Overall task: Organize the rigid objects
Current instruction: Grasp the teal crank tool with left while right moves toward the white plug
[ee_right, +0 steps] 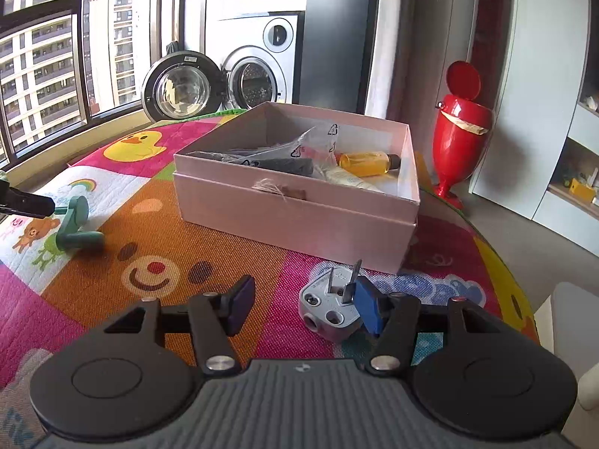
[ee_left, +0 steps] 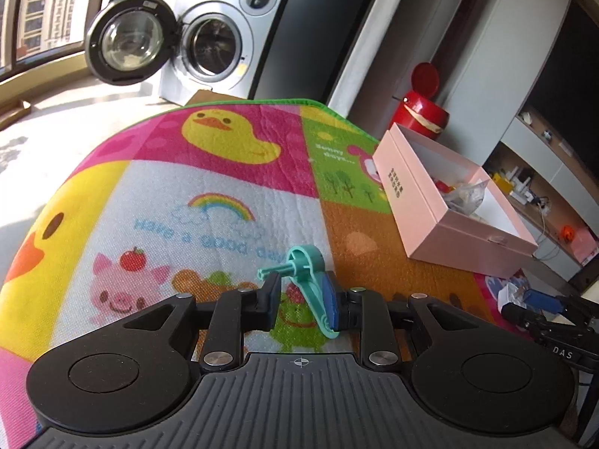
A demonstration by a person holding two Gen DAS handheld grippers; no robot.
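A teal plastic crank handle (ee_left: 309, 280) stands between the fingers of my left gripper (ee_left: 305, 299), which are closed on it just above the play mat; it also shows in the right wrist view (ee_right: 73, 226). My right gripper (ee_right: 303, 301) is open. A grey three-pin plug (ee_right: 329, 307) lies on the mat against its right finger, prongs up. The open pink box (ee_right: 299, 209) stands just beyond, holding a yellow bottle (ee_right: 368, 159), plastic bags and dark items. The box also shows in the left wrist view (ee_left: 423, 202).
The colourful play mat (ee_left: 168, 194) covers the surface, its edge dropping off to the right. A red bin (ee_right: 462, 127) stands behind the box. A washing machine (ee_right: 258, 75) with its door open is at the back. Shelves (ee_right: 576, 172) line the right wall.
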